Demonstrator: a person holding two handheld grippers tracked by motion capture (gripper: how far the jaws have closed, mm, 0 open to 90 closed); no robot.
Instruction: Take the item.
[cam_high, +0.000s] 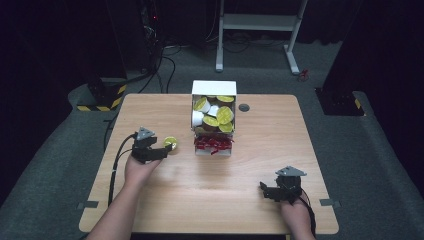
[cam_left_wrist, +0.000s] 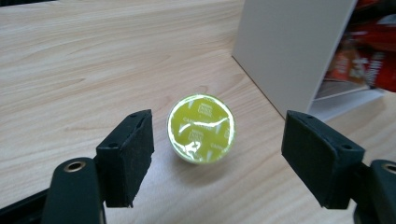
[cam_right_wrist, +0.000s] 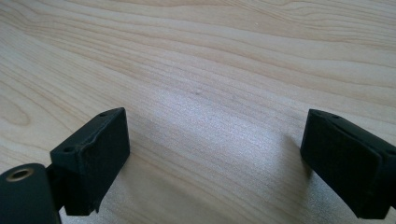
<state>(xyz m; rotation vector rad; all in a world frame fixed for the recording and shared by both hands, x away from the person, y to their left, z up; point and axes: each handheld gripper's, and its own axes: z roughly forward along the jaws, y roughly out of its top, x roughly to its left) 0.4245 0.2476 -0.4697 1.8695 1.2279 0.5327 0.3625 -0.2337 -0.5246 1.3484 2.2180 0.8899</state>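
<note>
A coffee capsule with a yellow-green foil lid (cam_left_wrist: 201, 129) lies on the wooden table (cam_high: 165, 200), left of a white box (cam_high: 214, 89). In the high view the capsule (cam_high: 171, 143) sits just past my left gripper (cam_high: 167, 148). My left gripper (cam_left_wrist: 217, 161) is open, its jaws standing wide on either side of the capsule without touching it. The white box holds several more yellow-green capsules (cam_high: 224, 114) and some red packets (cam_high: 213, 143) at its near end. My right gripper (cam_high: 265, 190) rests open near the table's front right, with bare wood between its jaws (cam_right_wrist: 215, 154).
The box's white side wall (cam_left_wrist: 289, 51) stands close to the right of the capsule. A small dark round grommet (cam_high: 244, 107) sits in the table right of the box. Beyond the table stand a white desk frame (cam_high: 260, 22) and floor cables.
</note>
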